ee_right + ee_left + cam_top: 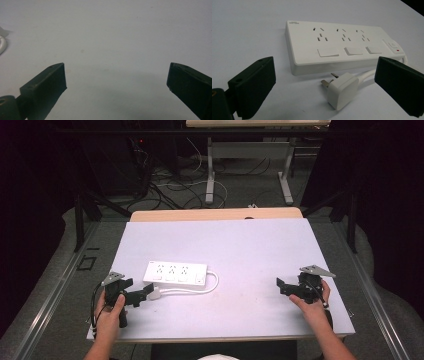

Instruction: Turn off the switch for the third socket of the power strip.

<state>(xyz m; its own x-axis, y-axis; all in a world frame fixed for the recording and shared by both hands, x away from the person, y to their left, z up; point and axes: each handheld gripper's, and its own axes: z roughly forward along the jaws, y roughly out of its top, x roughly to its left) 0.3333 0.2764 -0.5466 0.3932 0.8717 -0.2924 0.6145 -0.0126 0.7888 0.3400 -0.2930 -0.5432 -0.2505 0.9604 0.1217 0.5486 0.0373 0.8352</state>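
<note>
Left gripper (324, 82) poised at the plug (342, 90), jaws apart; nothing grasped yet.
The plug lies loose on the table (250, 245) near its front-left corner, just before the power strip (175, 273), unplugged; right gripper (281, 285), near the right edge, stands apart and idle.
</note>
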